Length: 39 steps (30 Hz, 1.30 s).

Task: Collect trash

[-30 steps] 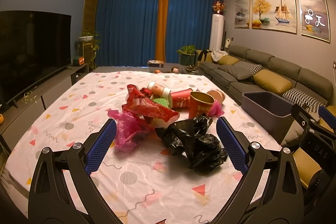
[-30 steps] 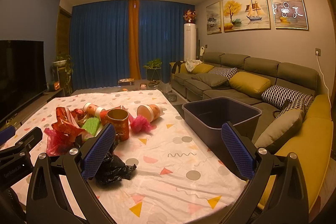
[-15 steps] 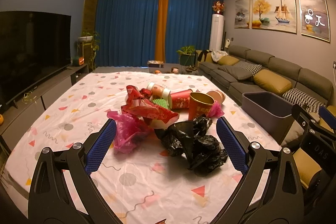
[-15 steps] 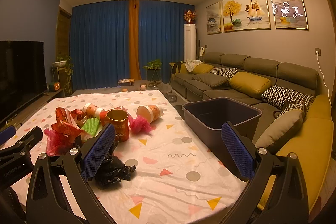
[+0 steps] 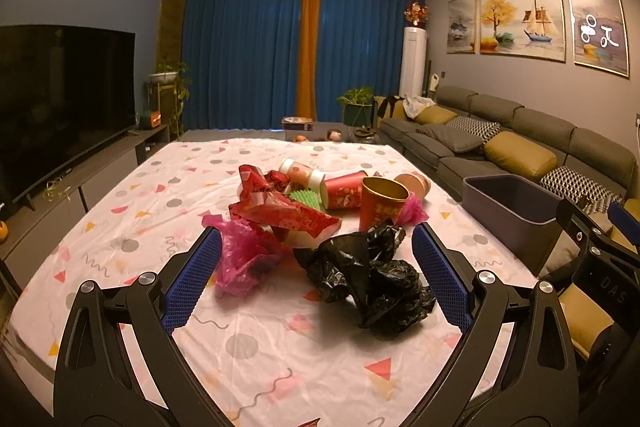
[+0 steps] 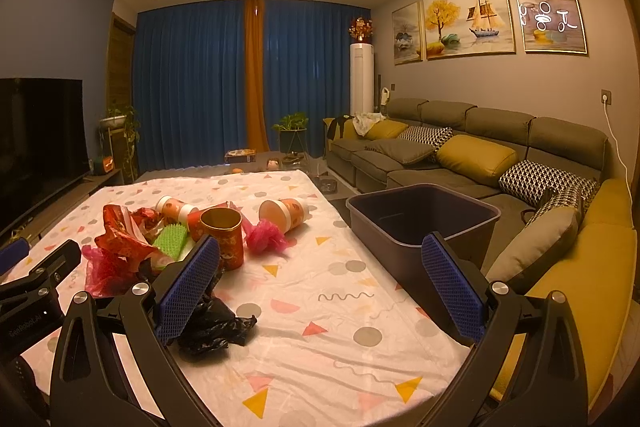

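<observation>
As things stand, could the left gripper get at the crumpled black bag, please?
Probably yes. The left gripper is open, and the black bag lies on the tablecloth between its fingers, with nothing in front; only the pink bag crowds one side.

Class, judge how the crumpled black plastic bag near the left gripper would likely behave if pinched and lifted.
The black plastic bag looks thin and crumpled, so probably floppy and light. Its loose folds would likely compress between the left gripper pads and dangle when raised.
</observation>
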Available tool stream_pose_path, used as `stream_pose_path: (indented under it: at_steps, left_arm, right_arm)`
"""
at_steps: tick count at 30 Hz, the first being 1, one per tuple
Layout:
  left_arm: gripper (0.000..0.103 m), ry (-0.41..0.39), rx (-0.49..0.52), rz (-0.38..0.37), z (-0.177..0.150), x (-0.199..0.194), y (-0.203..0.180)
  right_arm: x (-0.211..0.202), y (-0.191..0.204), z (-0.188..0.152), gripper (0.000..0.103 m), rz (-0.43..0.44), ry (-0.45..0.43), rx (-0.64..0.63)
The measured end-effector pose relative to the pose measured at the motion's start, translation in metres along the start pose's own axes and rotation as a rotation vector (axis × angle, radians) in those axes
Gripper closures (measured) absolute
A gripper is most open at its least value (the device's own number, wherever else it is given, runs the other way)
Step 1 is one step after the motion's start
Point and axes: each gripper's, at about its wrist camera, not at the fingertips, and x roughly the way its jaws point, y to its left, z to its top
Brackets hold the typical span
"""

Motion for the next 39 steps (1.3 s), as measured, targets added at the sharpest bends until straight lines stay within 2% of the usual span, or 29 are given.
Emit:
stream_pose_path:
  at_steps: [16,19,22,26,35,39]
  left_arm:
    - [0.009,-0.008,-0.015,0.001,-0.004,0.006,0.003]
    - [0.006,-0.013,0.015,-0.005,-0.006,0.006,0.003]
    - [0.006,0.013,0.054,-0.001,-0.008,0.009,0.001]
    - [0.006,0.001,0.017,-0.027,-0.012,0.009,0.009]
    - [0.006,-0.025,-0.055,0.021,-0.020,0.016,0.037]
    - [0.013,-0.036,-0.083,0.026,-0.023,0.019,0.049]
  right_arm:
    - [0.006,-0.004,0.000,0.005,0.002,0.009,0.005]
    - [0.009,-0.004,-0.003,0.005,0.006,0.013,0.003]
    - [0.012,-0.003,-0.006,0.005,0.014,0.016,-0.003]
    - [0.015,0.002,-0.011,0.005,0.031,0.017,-0.011]
    - [0.032,0.025,-0.033,0.005,0.141,0.051,-0.036]
    - [0.048,0.047,-0.044,0.012,0.220,0.092,-0.061]
